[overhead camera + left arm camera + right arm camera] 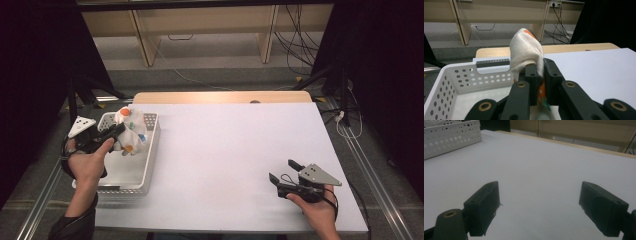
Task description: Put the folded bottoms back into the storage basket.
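Pinching white cloth (pixel 526 50) between left gripper (pixel 537 72) jaws, above basket (pixel 461 77); right gripper (pixel 539 202) spread.

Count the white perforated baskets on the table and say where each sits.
1. The white basket sits at the table's left edge, seen from above; the left gripper, over the basket, is shut on a white patterned cloth. No other basket is visible.

A white cloth with orange and teal spots (pixel 131 131) is held by the left tool (pixel 116 131) above the perforated white basket (pixel 145 172). The right tool (pixel 285 171) is rested, jaws apart, on the white counter (pixel 225 150).
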A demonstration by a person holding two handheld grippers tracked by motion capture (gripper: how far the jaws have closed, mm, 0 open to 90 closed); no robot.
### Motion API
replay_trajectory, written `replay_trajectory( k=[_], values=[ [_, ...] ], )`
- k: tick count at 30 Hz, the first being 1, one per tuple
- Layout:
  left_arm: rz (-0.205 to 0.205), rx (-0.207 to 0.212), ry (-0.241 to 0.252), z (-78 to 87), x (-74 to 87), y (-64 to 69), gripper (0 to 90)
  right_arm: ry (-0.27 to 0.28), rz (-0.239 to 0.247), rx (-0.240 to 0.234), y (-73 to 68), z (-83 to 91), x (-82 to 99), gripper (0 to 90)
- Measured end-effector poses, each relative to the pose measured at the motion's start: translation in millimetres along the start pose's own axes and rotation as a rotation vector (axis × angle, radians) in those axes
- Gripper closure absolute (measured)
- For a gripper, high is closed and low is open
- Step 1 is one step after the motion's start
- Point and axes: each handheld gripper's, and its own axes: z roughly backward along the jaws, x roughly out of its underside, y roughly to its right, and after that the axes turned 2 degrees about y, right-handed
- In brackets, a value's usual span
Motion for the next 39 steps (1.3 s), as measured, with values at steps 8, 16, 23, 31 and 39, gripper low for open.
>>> replay_trajectory(
  k=[8,16,23,31,39],
  values=[
    [0.0,-0.001,-0.011,-1.8,1.3,-0.6,82.0,0.001,0.0,0.0,0.1,0.1,0.0,17.5],
    [-0.001,0.0,-0.017,-3.7,3.1,0.2,82.0,0.0,0.0,0.0,0.1,0.0,0.2,17.5],
    [0.0,-0.001,-0.026,-5.0,4.3,-0.6,82.0,0.0,0.001,0.0,0.3,0.3,0.1,17.6],
    [0.005,-0.006,-0.036,-7.1,6.5,-3.2,82.0,0.0,0.0,0.001,0.2,0.1,0.1,17.5],
    [0.002,-0.008,-0.045,-8.1,8.0,-4.0,82.0,-0.006,0.002,0.002,0.4,0.9,-0.3,17.5]
  ],
)
